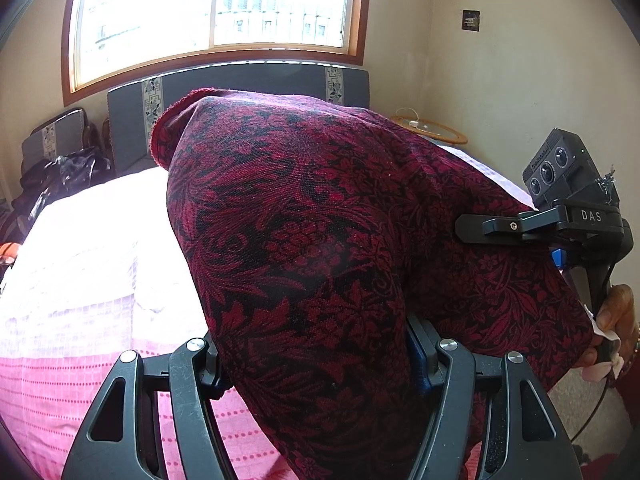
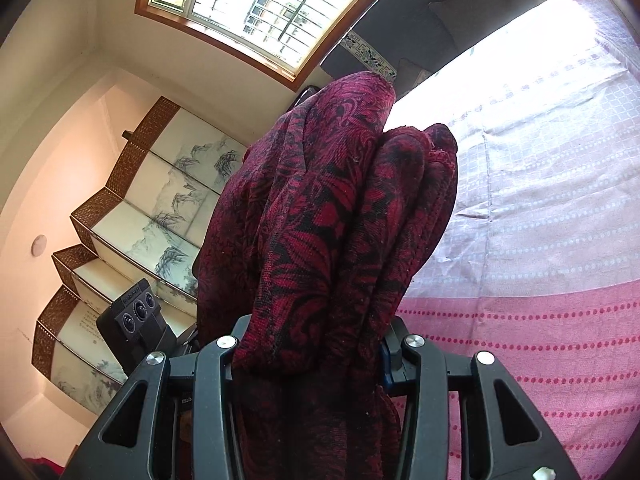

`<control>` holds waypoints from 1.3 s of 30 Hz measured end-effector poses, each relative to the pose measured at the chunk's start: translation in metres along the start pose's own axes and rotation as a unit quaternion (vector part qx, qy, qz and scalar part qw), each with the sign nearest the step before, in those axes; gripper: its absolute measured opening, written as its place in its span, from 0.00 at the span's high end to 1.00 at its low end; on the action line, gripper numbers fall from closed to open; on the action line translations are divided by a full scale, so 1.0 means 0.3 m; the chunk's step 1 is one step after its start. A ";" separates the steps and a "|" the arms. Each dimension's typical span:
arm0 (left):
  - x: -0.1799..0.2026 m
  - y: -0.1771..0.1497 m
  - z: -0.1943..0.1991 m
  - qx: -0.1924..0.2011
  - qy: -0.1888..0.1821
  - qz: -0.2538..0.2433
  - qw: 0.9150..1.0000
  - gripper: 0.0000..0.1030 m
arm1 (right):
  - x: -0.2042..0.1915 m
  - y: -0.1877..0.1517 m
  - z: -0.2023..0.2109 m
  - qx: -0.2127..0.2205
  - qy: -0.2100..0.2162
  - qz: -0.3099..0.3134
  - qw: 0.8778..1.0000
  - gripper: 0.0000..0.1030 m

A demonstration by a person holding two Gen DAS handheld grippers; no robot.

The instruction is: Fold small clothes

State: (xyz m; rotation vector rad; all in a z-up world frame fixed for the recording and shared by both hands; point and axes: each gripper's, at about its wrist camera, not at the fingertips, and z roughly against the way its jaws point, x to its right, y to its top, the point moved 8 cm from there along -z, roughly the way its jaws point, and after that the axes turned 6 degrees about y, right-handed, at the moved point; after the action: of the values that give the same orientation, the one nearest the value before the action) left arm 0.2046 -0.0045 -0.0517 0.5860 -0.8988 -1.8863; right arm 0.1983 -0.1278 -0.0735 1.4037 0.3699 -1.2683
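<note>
A dark red garment with a black floral pattern (image 1: 312,216) is held up in the air above a bed. My left gripper (image 1: 316,360) is shut on its lower part; the cloth hides the fingertips. My right gripper (image 2: 308,356) is shut on a bunched fold of the same garment (image 2: 320,216), which stands up in front of the camera. In the left wrist view the right gripper (image 1: 476,226) shows at the right edge, clamped on the cloth, with a hand behind it. The left gripper's camera block (image 2: 136,316) shows in the right wrist view.
Below lies a bed with a pink dotted cover (image 1: 52,380) (image 2: 540,360) and a pale checked sheet (image 2: 540,160). A dark headboard (image 1: 240,80) and a window (image 1: 216,8) stand behind. A folding painted screen (image 2: 132,220) stands by the wall. Dark clothes (image 1: 60,176) lie left.
</note>
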 end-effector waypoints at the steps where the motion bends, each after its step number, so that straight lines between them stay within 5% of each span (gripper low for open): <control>1: -0.004 0.000 -0.001 0.000 -0.001 0.000 1.000 0.36 | -0.001 0.003 -0.002 -0.001 -0.001 0.000 1.000 0.61; 39: -0.011 -0.032 -0.027 -0.004 0.002 -0.002 1.000 0.36 | 0.001 0.054 -0.027 -0.016 -0.006 -0.001 1.000 0.61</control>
State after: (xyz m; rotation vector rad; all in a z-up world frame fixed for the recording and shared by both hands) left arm 0.2067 -0.0015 -0.0641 0.5869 -0.8887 -1.8906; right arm 0.2151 -0.1259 -0.0673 1.3685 0.3825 -1.2675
